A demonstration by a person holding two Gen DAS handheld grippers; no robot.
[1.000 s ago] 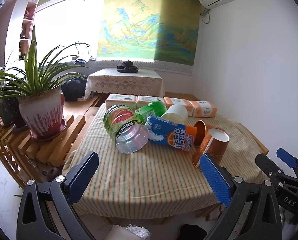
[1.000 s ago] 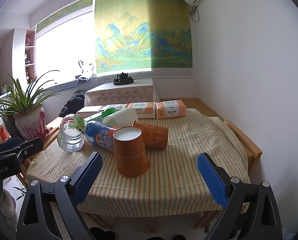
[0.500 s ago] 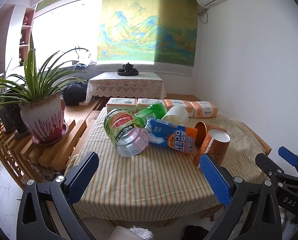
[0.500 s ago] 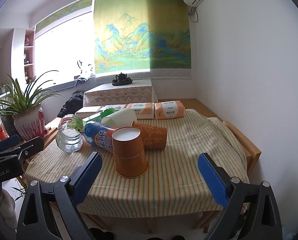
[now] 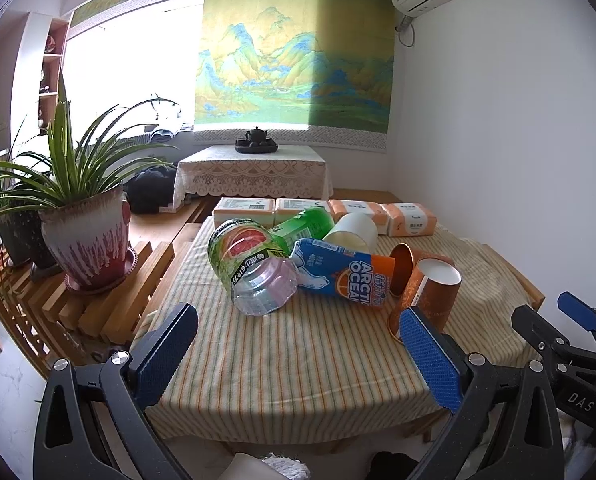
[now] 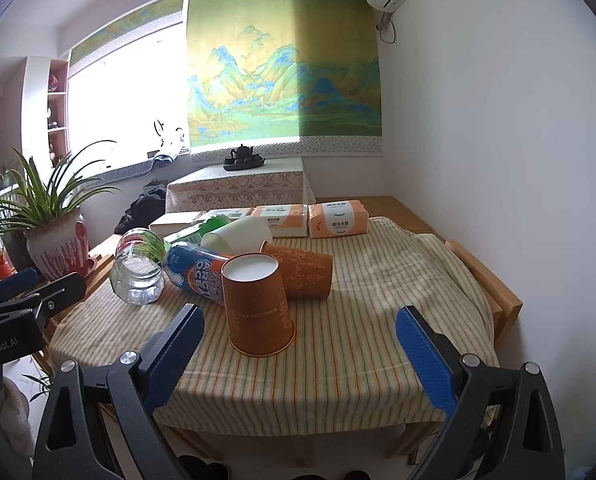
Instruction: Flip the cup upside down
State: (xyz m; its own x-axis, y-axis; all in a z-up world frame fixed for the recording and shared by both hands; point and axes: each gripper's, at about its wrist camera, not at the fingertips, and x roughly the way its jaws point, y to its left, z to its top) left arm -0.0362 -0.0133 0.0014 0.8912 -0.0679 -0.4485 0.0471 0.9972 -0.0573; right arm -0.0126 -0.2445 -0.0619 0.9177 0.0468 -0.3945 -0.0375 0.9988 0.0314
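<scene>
An orange paper cup (image 6: 257, 308) stands upside down on the striped tablecloth, its white base up; it also shows in the left wrist view (image 5: 432, 296). A second orange cup (image 6: 302, 274) lies on its side behind it, seen too in the left wrist view (image 5: 404, 266). A white cup (image 6: 237, 236) lies on its side further back. My right gripper (image 6: 300, 354) is open and empty, held back from the table's front edge. My left gripper (image 5: 298, 356) is open and empty, left of the cups.
A clear watermelon-label bottle (image 5: 253, 268), a blue Arctic Ocean bottle (image 5: 342, 274) and a green bottle (image 5: 306, 224) lie on the table. Tissue packs (image 6: 336, 218) line the far edge. A potted plant (image 5: 85, 236) stands on a wooden rack at the left.
Both views have shifted slightly, a small move of both grippers. The cups and bottles have not moved.
</scene>
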